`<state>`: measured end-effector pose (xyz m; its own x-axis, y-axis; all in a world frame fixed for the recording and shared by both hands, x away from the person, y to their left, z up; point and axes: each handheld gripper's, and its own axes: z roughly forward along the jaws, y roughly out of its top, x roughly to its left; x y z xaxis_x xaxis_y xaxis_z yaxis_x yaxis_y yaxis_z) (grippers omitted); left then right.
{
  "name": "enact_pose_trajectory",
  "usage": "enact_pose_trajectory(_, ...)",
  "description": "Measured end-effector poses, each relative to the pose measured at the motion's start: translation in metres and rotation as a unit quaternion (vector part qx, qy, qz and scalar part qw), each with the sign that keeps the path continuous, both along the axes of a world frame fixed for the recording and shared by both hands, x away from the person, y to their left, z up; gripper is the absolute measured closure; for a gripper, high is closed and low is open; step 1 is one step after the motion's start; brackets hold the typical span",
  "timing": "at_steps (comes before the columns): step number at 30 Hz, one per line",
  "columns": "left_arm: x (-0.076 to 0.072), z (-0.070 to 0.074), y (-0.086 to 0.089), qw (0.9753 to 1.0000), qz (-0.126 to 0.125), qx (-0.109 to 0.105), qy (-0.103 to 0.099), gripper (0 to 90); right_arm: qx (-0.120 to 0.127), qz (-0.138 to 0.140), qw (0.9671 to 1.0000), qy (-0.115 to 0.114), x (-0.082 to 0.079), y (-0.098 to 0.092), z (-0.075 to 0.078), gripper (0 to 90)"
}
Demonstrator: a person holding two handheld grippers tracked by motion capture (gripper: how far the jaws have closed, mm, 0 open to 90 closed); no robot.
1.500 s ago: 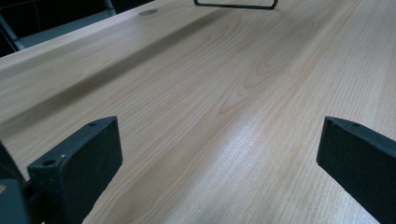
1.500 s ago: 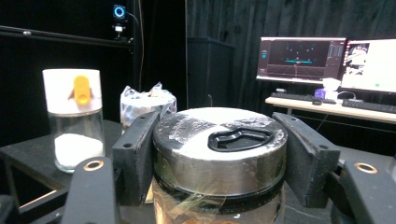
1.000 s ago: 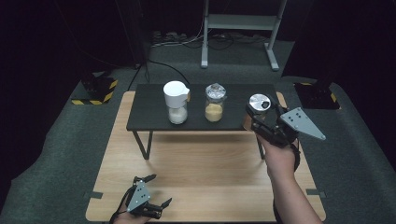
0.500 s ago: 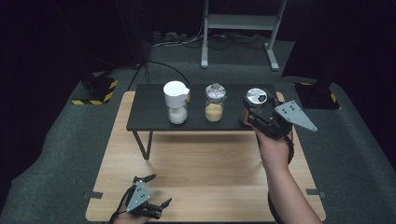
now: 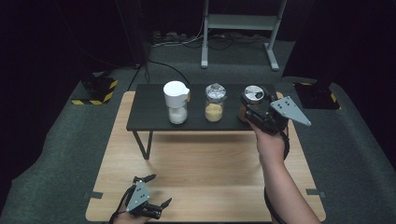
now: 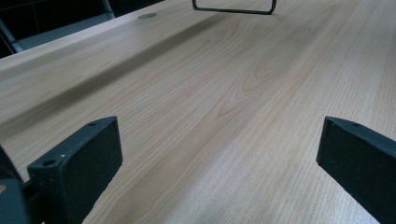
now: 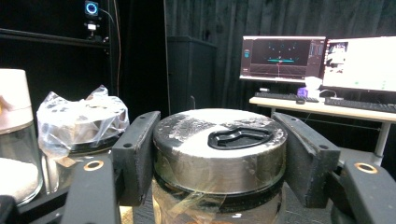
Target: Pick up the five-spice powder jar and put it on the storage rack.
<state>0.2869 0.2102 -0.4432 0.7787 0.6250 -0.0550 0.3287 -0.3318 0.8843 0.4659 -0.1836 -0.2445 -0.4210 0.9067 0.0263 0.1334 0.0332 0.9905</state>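
1 light wood table [image 5: 205, 172], largest thing, spans the near floor. On its far part, 1 low black stand [image 5: 149, 109] w/ 3 jars in a row. Left to right: 1 white-lidded jar [image 5: 176, 102] w/ white powder, 1 plastic-wrapped jar [image 5: 215, 103] w/ yellow-tan grains, 1 metal-lidded jar [image 5: 253, 95] at the stand's right end.

2 grippers. Right gripper [image 5: 254, 108] held at the metal-lidded jar, grey three-cornered plate on top. In right gripper view, jaws stand either side of the steel lid [image 7: 219, 149], pads right at its rim, left pad touching; closed on it as far as can be told. Black tab on lid top. Wrapped jar [image 7: 81, 123] just beside.

Left gripper [image 5: 148, 201] low on the table's near edge, well apart from the jars. In left gripper view, jaws spread wide, nothing between, bare wood [image 6: 224, 107] beneath.
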Motion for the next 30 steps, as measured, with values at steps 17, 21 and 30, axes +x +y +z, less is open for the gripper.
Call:
enact_pose_trajectory(17, 0.000, 0.000, 0.000, 1.0000, -0.001, -0.002, -0.001, 0.5, 0.000, -0.004, 0.9999, 0.010, 0.008, 0.003, -0.008, 34.7)
enact_pose_trajectory(21, 0.000, 0.000, 0.001, 1.0000, -0.001, -0.001, -0.002, 0.5, 0.001, -0.004, 0.9999, 0.012, 0.010, 0.003, -0.008, 34.7)
enact_pose_trajectory(30, 0.000, 0.000, 0.001, 1.0000, -0.003, 0.000, -0.003, 0.5, 0.009, -0.010, 0.9998, 0.018, 0.012, 0.002, -0.010, 34.4)
